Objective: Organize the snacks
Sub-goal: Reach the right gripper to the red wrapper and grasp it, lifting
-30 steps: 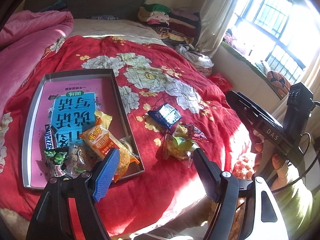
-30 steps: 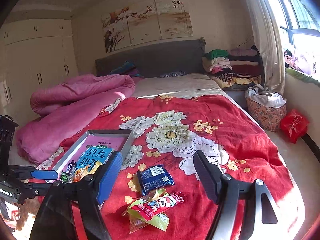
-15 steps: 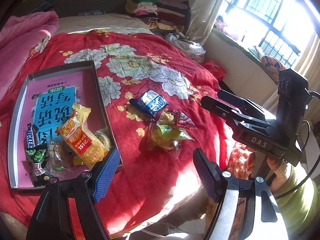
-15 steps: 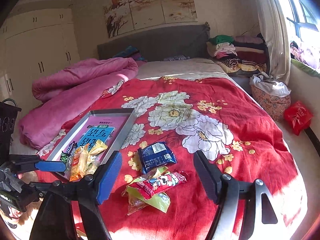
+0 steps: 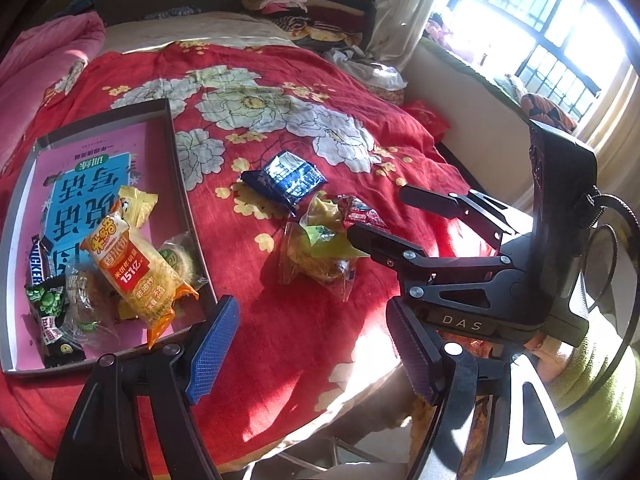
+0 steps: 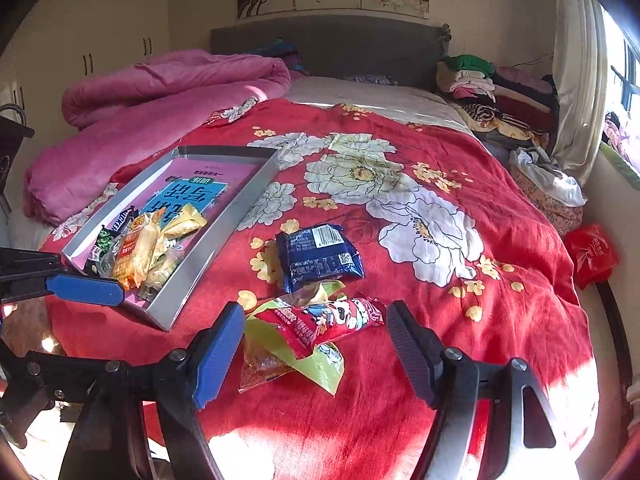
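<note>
1. The grey tray (image 6: 224,236) lies on the red floral bedspread (image 6: 440,288), at about 10 o'clock in the right wrist view. It already holds a cluster of snacks in its near end: an orange rice-cake packet (image 5: 140,272), a Snickers bar (image 5: 38,264), a green-and-black packet (image 5: 50,308) and some clear-wrapped cakes.
2. Three snacks are left on the bedspread, outside the tray, to its 3 o'clock: a dark blue packet (image 6: 318,258), and just nearer the camera a red packet (image 6: 324,322) lying across a yellow-green bag (image 6: 296,360).
3. The right gripper (image 6: 316,354) is wide open and empty; its jaws frame the red packet and the bag from above, without touching as far as I can tell.
4. The left gripper (image 5: 316,344) is also wide open and holds nothing; it hangs over the bed's near edge, at 5 o'clock from the tray.
5. Judged from this, the sorting is more than half done; the red packet looks like the next pick.
</note>
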`<state>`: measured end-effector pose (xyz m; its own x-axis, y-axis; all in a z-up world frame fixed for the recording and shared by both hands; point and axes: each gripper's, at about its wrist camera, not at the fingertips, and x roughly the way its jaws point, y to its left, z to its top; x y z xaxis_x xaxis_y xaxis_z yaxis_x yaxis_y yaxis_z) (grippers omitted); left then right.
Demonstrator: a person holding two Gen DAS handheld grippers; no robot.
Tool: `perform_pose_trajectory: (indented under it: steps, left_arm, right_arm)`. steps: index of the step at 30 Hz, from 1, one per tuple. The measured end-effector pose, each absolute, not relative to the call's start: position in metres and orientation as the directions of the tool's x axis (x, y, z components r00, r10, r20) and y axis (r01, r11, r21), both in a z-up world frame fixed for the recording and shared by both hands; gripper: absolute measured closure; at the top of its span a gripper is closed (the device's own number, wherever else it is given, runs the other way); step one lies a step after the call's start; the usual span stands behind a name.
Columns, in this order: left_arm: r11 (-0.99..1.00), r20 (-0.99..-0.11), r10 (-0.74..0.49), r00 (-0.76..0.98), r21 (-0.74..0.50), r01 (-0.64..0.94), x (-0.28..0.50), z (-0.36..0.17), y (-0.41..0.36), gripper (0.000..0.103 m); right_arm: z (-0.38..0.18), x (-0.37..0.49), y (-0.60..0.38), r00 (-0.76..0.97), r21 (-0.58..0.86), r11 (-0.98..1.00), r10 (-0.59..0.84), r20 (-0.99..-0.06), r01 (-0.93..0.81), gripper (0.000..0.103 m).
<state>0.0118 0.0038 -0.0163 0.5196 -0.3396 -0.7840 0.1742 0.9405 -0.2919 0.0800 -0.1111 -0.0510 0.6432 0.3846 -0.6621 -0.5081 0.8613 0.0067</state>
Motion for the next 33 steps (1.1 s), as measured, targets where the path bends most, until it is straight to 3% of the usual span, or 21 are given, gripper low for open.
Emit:
perform_pose_trajectory:
  steps: [6,21,33]
  left_arm:
    - [0.940,-0.799,-0.340,0.496,-0.289,0.180,0.018,-0.026,-0.002,0.026]
    - [0.942,-0.814,-0.336,0.474,-0.285,0.177,0.038,-0.041,-0.008,0.026]
    - [0.942,-0.829,-0.333,0.449,-0.268,0.204,0.058,-0.053,-0.022,0.026]
  right_arm:
    - [-0.063,0.093,-0.118,0.625,0.025,0.877,0.362,-0.692,-0.480,0.030]
    - [-0.078,0.116,-0.109,0.654,-0.102,0.866,0.286,-0.700,-0.489,0.030]
    - [-0.080,0.141,-0.125,0.653,-0.062,0.887,0.288,-0.700,-0.457,0.030]
